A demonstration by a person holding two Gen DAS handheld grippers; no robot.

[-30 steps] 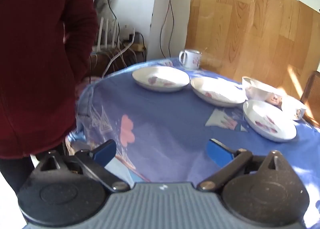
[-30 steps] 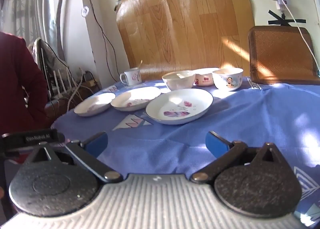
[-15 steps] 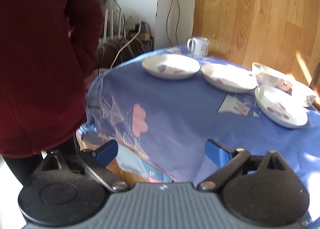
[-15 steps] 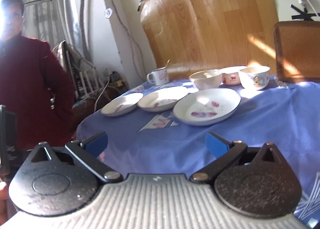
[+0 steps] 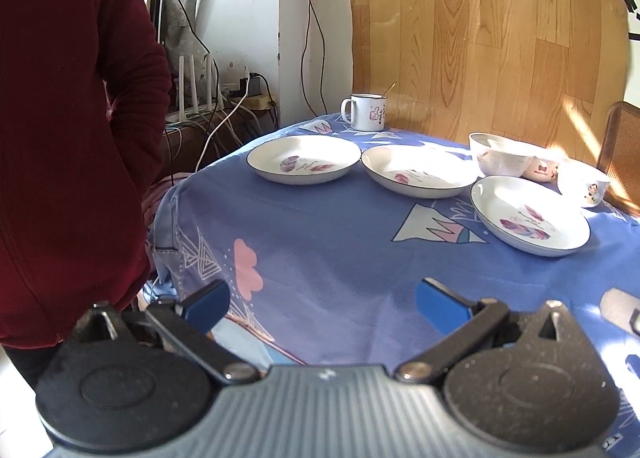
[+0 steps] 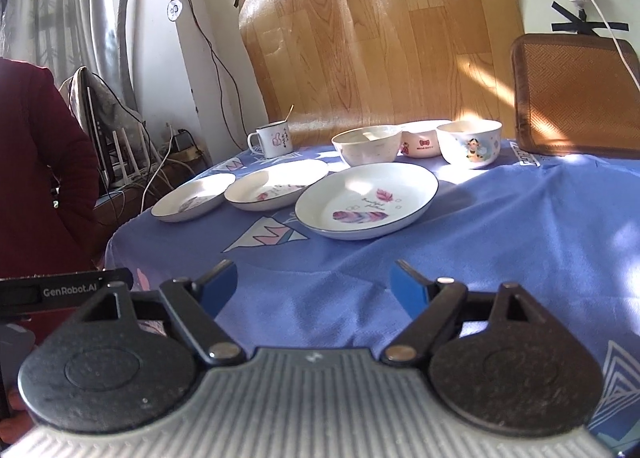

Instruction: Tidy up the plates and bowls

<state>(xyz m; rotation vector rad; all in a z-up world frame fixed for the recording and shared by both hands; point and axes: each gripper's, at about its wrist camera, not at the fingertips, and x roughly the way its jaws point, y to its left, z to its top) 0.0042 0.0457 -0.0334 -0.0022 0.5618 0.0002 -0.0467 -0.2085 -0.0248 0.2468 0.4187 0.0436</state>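
Three shallow white ceramic plates with feather motifs and dark rims, set in a row on a round table under a blue patterned cloth [image 5: 320, 242]. Landmark taken: the white enamel mug with a thumbs-up print and a spoon standing in it [image 5: 366, 112], at the far edge of the cloth. First plate [image 5: 303, 158] just in front of the mug and slightly to its left; second plate [image 5: 420, 171] in front of the mug and to its right, its rim very near the first plate's, contact not determinable; third plate [image 5: 530, 215] farther right of the mug and nearer the cameras, close beside the second. Three bowls grouped to the right of the mug along the far edge: plain cream bowl [image 6: 367, 144] nearest the mug, small white bowl with a pink bow figure [image 6: 423, 143] behind and beside it, white bowl with a cartoon tiger [image 6: 470, 143] farthest from the mug. Bowls close together; contact not confirmed. Left gripper [image 5: 322, 304] spread wide, blue-padded fingers apart, nothing between them, above the near cloth edge, well short of the mug. Right gripper [image 6: 313, 286] likewise spread and empty, low over the cloth in front of the third plate. Person in a dark red zipped jacket [image 5: 68, 137] standing well left of the mug, beside the table.
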